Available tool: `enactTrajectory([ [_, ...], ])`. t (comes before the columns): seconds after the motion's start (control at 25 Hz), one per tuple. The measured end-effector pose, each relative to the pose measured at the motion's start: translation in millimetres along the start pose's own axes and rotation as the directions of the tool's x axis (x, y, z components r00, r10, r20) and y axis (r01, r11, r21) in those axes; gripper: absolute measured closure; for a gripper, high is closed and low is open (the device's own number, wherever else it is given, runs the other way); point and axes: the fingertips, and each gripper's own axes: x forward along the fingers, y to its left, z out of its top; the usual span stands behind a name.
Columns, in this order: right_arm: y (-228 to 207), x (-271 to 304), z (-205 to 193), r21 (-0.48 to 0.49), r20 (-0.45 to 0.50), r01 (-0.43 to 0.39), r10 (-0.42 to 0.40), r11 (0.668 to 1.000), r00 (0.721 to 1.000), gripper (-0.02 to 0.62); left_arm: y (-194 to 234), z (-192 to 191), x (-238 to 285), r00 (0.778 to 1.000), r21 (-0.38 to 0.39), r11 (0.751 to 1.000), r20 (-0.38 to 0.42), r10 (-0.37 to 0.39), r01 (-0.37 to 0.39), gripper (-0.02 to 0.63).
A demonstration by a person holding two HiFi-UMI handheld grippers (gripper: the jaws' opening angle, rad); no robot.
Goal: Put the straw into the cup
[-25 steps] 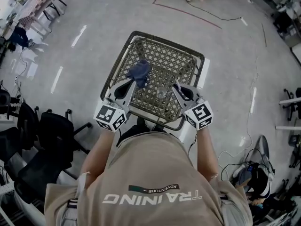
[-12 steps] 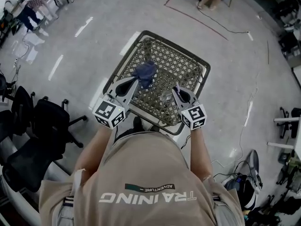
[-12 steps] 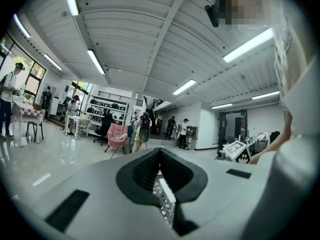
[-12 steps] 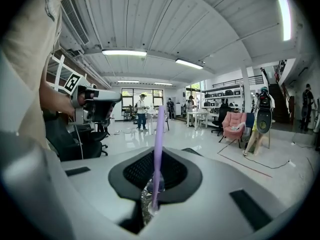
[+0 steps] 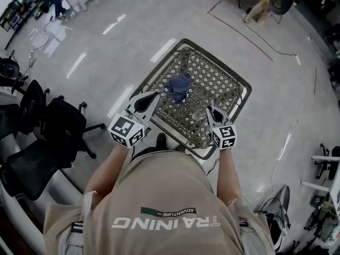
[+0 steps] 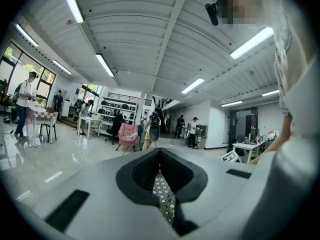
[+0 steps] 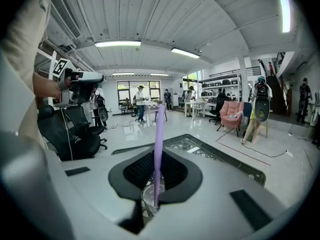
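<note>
My right gripper (image 7: pixel 157 184) is shut on a purple straw (image 7: pixel 159 139), which stands upright between its jaws. Right under the straw's lower end sits a clear cup (image 7: pixel 149 196) on the lattice tabletop (image 7: pixel 197 146). In the head view the right gripper (image 5: pixel 209 110) hangs beside the cup (image 5: pixel 198 113) near the table's front right. A crumpled blue cloth (image 5: pixel 179 84) lies mid-table. At the table's left front edge (image 5: pixel 142 84), left of the cloth, my left gripper (image 5: pixel 155 95) is held level. Its jaws (image 6: pixel 161 184) are together with nothing in them; only lattice shows through the gap.
Black office chairs (image 5: pixel 50 137) crowd the floor to the left. Cables (image 5: pixel 281 147) and a red tape line (image 5: pixel 241 31) run across the floor to the right and behind. In the gripper views, people, tables and a pink armchair (image 7: pixel 231 115) stand far off.
My right gripper has sunk with the straw and now sits close beside the cup. The left gripper has drawn away from the blue cloth toward the table's left edge.
</note>
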Motion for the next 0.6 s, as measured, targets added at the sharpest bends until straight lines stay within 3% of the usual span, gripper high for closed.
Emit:
enactTrajectory([
  [0.2,7,6,3,-0.010,-0.011,-0.030,0.030,0.999,0.999,0.563,5,2,-7,1.000,-0.003,1.000,-0.002,0.009,-0.009,0.591],
  [0.32,11,11,1,-0.035,-0.021,-0.030,0.030,0.999,0.999,0.439,8,-3,-5,1.000,-0.006,1.000,-0.001,0.000,0.000,0.591],
  [0.6,12,-5,19,-0.017,0.018,0.011,-0.010,1.000,1.000,0.440,7,-4,7,0.999,-0.016,0.999,0.011,-0.051,0.051,0.591],
])
